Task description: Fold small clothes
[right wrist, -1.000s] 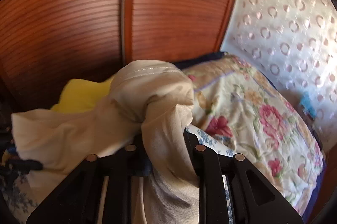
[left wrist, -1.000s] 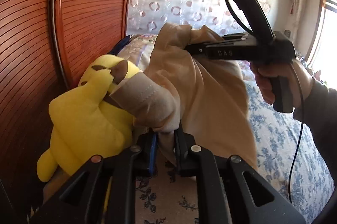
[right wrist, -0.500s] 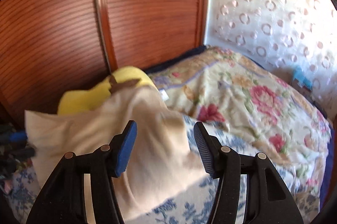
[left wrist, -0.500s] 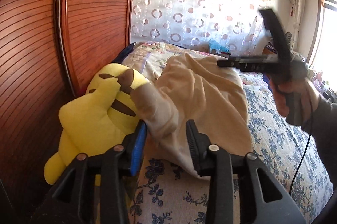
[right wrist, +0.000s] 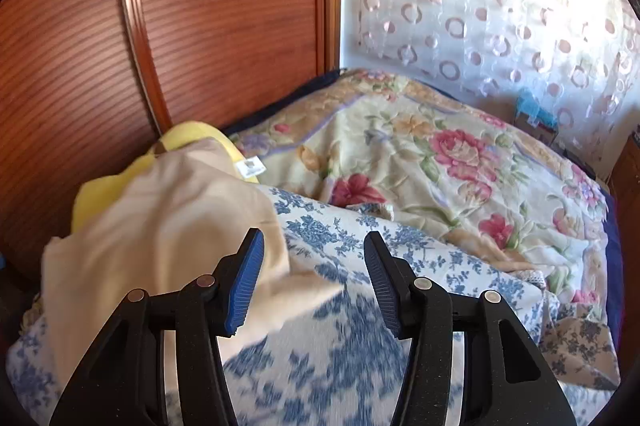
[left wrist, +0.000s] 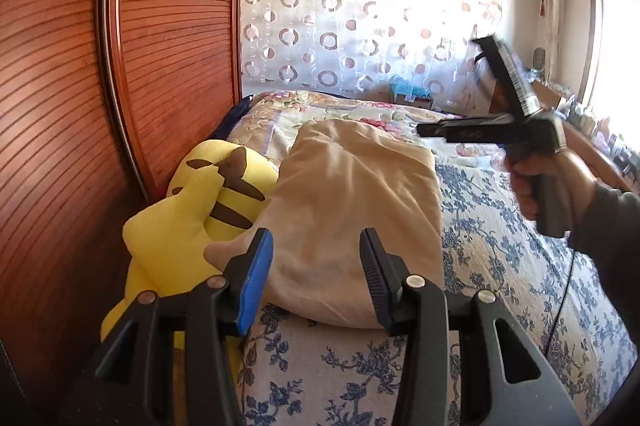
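Garment released — fold laid, regrip pending

Garment lies folded on the bed, its left edge resting against the yellow plush. I read the left gripper as opening with nothing pinched; the right gripper is closing on nothing — cloth lies below its left pad. Next, I judge: square the edges, then grip for another fold. No containers visible.

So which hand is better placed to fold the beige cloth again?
Left, probably. The left gripper faces the beige cloth, fingers opening, nothing held. The right gripper, fingers closing, faces mostly bedsheet.
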Motion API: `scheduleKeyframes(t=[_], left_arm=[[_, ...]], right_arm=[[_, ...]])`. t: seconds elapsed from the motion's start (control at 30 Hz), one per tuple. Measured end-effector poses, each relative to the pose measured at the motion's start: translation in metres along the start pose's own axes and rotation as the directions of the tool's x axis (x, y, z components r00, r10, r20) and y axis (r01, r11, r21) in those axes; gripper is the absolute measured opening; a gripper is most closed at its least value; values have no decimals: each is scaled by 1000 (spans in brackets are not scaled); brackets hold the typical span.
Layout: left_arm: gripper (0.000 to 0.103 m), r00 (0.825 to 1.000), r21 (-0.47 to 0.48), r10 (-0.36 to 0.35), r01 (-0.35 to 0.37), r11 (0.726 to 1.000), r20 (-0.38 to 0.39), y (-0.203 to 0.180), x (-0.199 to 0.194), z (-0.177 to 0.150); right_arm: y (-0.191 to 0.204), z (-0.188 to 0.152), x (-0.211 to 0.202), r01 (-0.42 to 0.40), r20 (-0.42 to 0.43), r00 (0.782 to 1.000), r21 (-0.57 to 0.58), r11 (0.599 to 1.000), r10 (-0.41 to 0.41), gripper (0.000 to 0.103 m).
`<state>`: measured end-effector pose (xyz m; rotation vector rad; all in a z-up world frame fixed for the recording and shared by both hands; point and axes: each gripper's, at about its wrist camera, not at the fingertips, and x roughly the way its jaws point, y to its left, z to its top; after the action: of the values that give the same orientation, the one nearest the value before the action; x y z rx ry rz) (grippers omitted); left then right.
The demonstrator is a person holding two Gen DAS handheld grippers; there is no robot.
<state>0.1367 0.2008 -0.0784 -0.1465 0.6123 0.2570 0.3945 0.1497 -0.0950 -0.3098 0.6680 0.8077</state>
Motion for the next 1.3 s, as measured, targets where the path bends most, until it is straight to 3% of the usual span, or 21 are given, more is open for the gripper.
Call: scheduleKeyframes(t=[0.23,0.57,0.77,0.9,1.1,1.3], left_arm=[[44,1000,46,-23,23,999,10,-29,-14,1],[44,998,96,-53,51,994,16,-75,-39,-5],[44,994,117,-111,108,987,19,-105,-54,-13],[44,988,127,-151,148,981,16,-123,-62,-16],[45,986,142,-167,163,976,21,-148,-78,-18],[45,980,152,-195,187,971,38,-163,-97,-14]], right_arm=[[12,-24,-74,-8,76,997,-14,1000,9,53],[13,-89,-167,23,130,991,69,997,-32,59],[7,-132,-221,77,150,984,133,988,-97,71],[4,-157,-252,108,154,979,173,979,-135,84],[1,-191,-301,197,167,956,239,951,-240,89],[0,-214,-346,279,205,916,289,916,-344,89]])
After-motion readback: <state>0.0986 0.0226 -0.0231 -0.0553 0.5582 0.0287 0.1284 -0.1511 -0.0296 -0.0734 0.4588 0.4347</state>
